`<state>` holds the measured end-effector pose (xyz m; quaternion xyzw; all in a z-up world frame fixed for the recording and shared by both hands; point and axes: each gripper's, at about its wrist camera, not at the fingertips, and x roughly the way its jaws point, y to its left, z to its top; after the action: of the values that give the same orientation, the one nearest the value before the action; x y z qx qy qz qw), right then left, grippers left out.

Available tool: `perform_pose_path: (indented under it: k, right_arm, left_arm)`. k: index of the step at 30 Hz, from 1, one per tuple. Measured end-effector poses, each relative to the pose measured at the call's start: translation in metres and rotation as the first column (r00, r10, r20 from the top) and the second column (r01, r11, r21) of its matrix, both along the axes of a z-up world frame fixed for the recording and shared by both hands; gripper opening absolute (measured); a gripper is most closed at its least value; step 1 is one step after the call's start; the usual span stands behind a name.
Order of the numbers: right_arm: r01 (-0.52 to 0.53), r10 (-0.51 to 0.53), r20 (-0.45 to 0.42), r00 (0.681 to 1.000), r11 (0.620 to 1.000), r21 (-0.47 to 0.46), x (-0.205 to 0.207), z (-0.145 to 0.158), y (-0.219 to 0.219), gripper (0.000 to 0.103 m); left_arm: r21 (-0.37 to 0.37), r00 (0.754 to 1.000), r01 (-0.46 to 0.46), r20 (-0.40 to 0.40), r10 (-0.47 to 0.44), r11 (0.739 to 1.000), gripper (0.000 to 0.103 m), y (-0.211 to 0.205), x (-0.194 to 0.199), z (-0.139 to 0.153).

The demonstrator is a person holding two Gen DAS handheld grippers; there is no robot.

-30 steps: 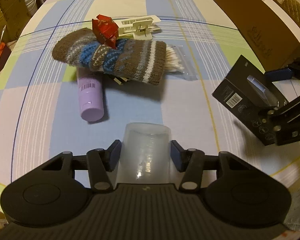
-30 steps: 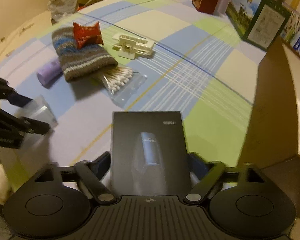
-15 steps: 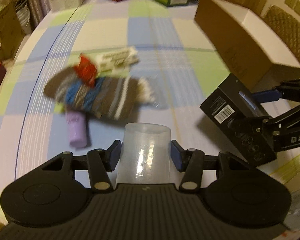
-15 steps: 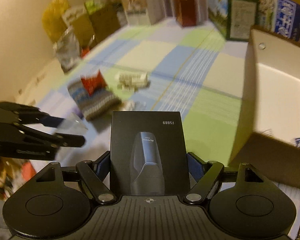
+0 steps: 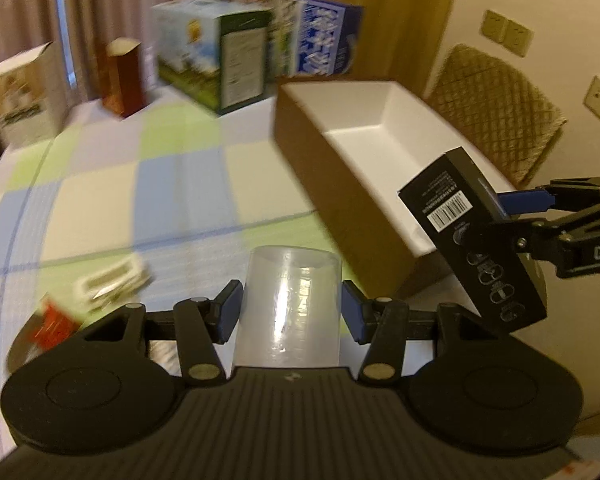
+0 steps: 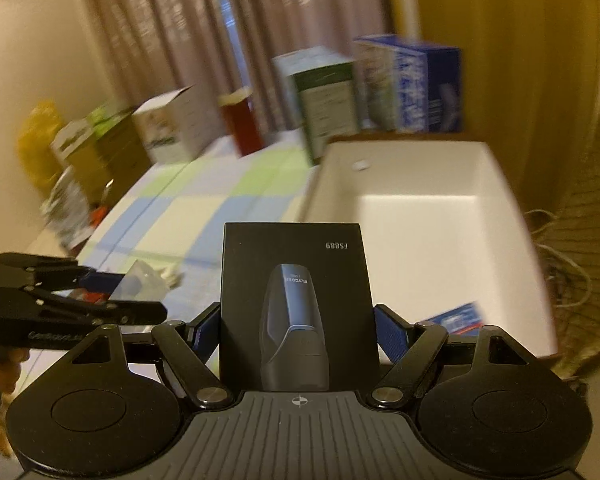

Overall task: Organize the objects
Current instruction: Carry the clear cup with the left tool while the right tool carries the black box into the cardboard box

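Gripping a clear plastic cup [image 5: 288, 304] across its sides, the left gripper [image 5: 290, 308] holds it off the table, rim pointing forward; its two blue-padded fingers [image 5: 230, 310] press the thin wall from either side. Such a cup looks light, slick and easily crushed, so a gentle squeeze near the stiffer rim or base would likely suit it better than mid-wall. The right gripper [image 6: 298, 332] is clamped on a black shaver box [image 6: 296, 304], its pads bearing on the narrow edges; in the left wrist view that box [image 5: 476, 236] hangs tilted over the near corner of the cardboard box [image 5: 340, 184]. Printed card of this kind is probably stiff and fairly light, with flat faces that give a sure hold.

Just ahead of both loads stands the open cardboard box [image 6: 428, 216] with its white inside, near the table's right edge; a small blue-and-white packet [image 6: 456, 316] already lies in its near corner. Its tall brown wall is what the cup must clear to go in. At the table's left edge, blurred, lie a white plastic clip [image 5: 112, 280] and a red wrapper [image 5: 54, 320]. Along the far edge stand several printed cartons [image 5: 216, 52], well apart from the work, with curtains behind.
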<state>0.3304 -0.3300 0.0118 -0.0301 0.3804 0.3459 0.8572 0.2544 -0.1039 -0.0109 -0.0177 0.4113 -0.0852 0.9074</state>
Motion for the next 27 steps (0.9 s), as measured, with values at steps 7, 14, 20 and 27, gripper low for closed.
perform_pose_path:
  k: [7,14,20,27]
  right_arm:
    - [0.098,-0.098,0.023,0.995,0.995,-0.01,0.062,0.002,-0.028,0.076]
    - [0.1,-0.099,0.011,0.995,0.991,-0.091,0.119,-0.019,-0.029,0.076]
    - [0.075,-0.077,-0.005,0.997,0.984,-0.164,0.153,-0.045,-0.023,0.076]
    - [0.062,-0.064,-0.003,0.998,0.976,-0.209,0.181,-0.057,-0.017,0.076]
  left_arm:
    - [-0.006,0.995,0.092,0.051,-0.092,0.996,0.048,-0.058,0.065,0.008]
    - [0.021,0.99,0.134,0.035,-0.135,0.991,0.048,-0.106,0.135,-0.002]
    - [0.071,0.99,0.137,-0.033,-0.135,0.988,0.048,-0.125,0.179,-0.025]
    - [0.117,0.987,0.148,-0.079,-0.139,0.982,0.048,-0.134,0.213,-0.047]
